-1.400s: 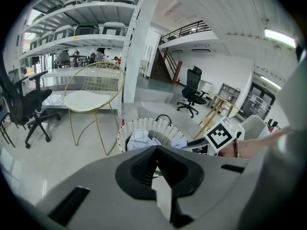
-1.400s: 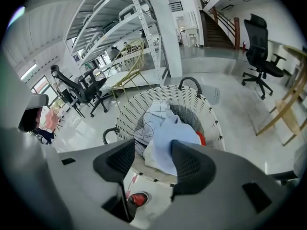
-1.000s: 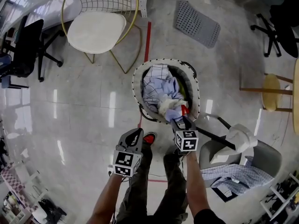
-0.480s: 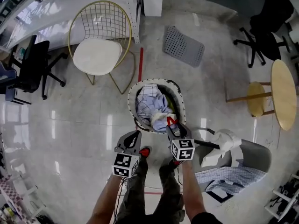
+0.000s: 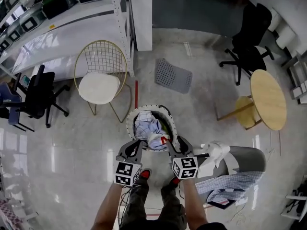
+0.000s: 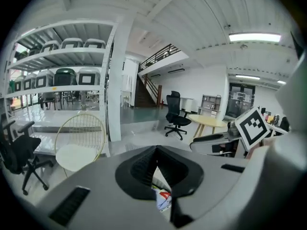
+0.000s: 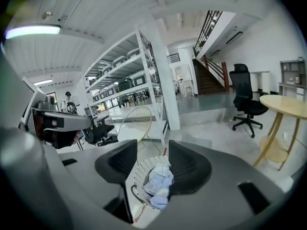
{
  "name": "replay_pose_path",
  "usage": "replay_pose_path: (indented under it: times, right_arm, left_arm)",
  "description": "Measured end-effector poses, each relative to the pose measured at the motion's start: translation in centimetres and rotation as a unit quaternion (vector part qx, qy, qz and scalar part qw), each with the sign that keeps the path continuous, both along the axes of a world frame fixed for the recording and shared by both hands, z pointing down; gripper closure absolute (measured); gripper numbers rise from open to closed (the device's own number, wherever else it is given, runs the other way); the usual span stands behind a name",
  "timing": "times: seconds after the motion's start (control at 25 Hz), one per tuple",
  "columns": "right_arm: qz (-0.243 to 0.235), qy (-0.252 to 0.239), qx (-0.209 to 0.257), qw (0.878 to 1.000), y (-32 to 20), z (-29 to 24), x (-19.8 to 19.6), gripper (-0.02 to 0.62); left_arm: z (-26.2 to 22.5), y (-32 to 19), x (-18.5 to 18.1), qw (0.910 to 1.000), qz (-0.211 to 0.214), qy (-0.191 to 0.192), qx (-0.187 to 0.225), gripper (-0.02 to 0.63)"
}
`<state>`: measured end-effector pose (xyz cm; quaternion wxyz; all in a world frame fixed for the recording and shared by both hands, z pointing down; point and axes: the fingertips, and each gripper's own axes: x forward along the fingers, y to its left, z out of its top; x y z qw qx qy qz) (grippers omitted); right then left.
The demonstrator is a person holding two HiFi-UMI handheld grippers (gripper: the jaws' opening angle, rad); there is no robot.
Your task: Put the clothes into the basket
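The round white-rimmed basket stands on the floor ahead of my feet, filled with pale blue and checked clothes. Both grippers hover above its near edge and hold nothing. My left gripper is shut, its tips meeting. My right gripper is open; its jaws have just been closing a little with nothing between them. Through that gap I see the basket and clothes well below. A blue checked shirt and a white cloth lie on the grey armchair at right.
A gold wire chair stands beyond the basket to the left, with a grey mat on the floor behind it. A round wooden table and stool are at right. Black office chairs stand at both sides.
Both grippers have lifted up and away from the basket, the right one leaving the clothes pile. The head view has risen too, so the basket looks smaller and farther below.
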<state>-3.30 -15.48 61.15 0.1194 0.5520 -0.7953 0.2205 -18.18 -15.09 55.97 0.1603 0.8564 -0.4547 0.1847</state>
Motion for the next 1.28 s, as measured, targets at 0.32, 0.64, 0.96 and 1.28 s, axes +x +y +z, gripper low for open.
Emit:
replay_pose_path:
  times: [0.32, 0.64, 0.96, 1.28]
  right_arm:
    - [0.029, 0.0, 0.086, 0.996, 2.3, -11.0, 2.5, 0.431]
    - [0.05, 0.006, 0.139, 0.989, 5.9, -17.9, 3.7, 0.498]
    - [0.075, 0.02, 0.163, 0.984, 9.1, -20.1, 4.5, 0.541]
    - [0.129, 0.03, 0.153, 0.979, 11.1, -19.7, 7.0, 0.563]
  left_arm:
    - [-8.8, 1.3, 2.3, 0.9977, 0.034, 0.006, 0.058, 0.6]
    - [-15.0, 3.3, 4.4, 0.9924, 0.064, 0.012, 0.105, 0.6]
    - [-16.2, 4.6, 7.1, 0.9879, 0.106, 0.025, 0.111, 0.6]
    - [-15.4, 5.0, 8.4, 0.9861, 0.133, 0.029, 0.096, 0.6]
